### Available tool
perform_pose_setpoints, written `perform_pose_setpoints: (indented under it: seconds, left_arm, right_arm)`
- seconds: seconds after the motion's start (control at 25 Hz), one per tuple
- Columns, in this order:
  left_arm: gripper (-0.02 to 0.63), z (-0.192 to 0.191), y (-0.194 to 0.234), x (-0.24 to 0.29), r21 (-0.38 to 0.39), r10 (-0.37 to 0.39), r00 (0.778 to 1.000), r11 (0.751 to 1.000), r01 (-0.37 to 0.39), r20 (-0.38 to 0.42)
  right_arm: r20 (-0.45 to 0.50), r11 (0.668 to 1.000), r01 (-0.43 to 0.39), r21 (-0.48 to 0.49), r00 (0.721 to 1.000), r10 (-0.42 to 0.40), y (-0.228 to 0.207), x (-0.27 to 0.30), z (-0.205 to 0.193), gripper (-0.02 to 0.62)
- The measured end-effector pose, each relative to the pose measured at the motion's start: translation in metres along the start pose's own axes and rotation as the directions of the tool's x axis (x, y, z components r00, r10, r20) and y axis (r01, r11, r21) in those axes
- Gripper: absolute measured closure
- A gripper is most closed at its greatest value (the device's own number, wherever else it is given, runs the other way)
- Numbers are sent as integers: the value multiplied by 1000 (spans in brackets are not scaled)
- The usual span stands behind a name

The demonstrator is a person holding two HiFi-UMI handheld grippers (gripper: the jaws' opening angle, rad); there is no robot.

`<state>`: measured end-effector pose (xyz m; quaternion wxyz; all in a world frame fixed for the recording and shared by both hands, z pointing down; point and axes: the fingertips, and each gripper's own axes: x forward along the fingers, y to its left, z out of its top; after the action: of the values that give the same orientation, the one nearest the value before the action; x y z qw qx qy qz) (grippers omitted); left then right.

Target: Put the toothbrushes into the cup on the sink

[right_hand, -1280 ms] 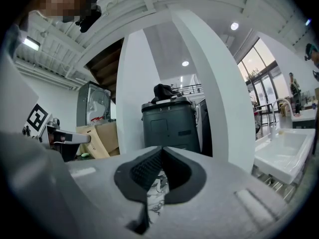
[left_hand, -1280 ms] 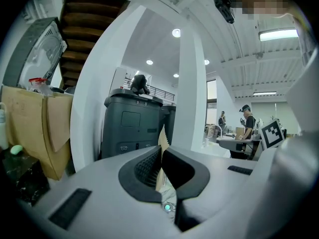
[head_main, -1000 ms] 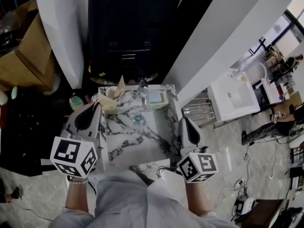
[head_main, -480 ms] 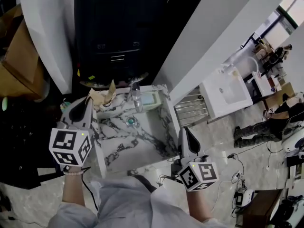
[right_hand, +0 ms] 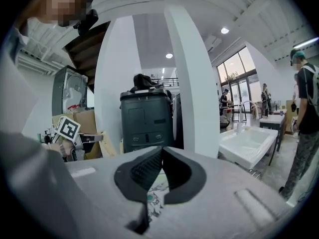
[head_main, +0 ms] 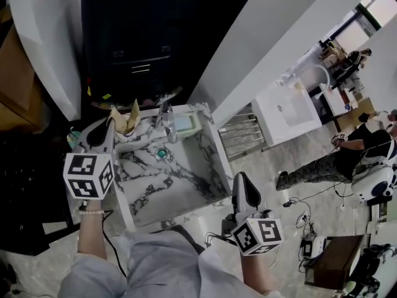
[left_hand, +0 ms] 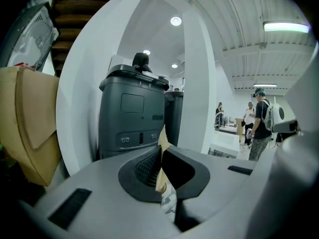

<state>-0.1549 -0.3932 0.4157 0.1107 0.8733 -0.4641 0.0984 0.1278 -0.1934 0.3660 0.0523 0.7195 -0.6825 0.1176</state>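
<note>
A dark grey bin (head_main: 133,48) stood at the back of the room. Left of the bin rose a curved white wall (head_main: 46,36), with a brown cardboard box (head_main: 15,85) further left. Right of the bin, a broad white pillar (head_main: 273,48) ran up to the ceiling. Beyond it sat a white basin (head_main: 286,109) and a metal rack (head_main: 239,138) on a pale mottled floor (head_main: 322,210), where cables (head_main: 296,205) trailed. Tall windows (right_hand: 239,86) glowed far right of the bin. 1 round ceiling light (left_hand: 175,21) and 1 strip light (left_hand: 289,27) shone above it.

Sink (head_main: 186,188) glossy white marble-look with dark veins, faucet (head_main: 166,113) shiny metal, left hand-held gripper (left_hand: 160,156) and right hand-held gripper (right_hand: 162,158) matt grey plastic, ribbed black pads (left_hand: 147,166).
</note>
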Motion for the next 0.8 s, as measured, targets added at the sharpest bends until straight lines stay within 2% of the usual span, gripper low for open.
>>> perform_pose_setpoints:
  seconds: [0.24,0.4,0.6,0.8]
  left_arm:
    - [600,-23,5,20,-11,-1,999,1000,0,-49]
    - [600,-40,8,30,-63,-8,996,998,2,-90]
    - [600,-55,12,42,-53,-2,992,999,-4,-123]
    - [600,-67,10,46,-83,-24,991,996,13,-131]
  right_arm:
    - [-8,1000,16,8,1000,-16,-2,-4,-6,597]
    - [-19,1000,22,13,1000,-22,-3,-6,-10,597]
    - [-26,1000,21,18,999,-21,-3,-4,-13,597]
    - [-32,1000,12,22,999,-11,-2,-2,-18,597]
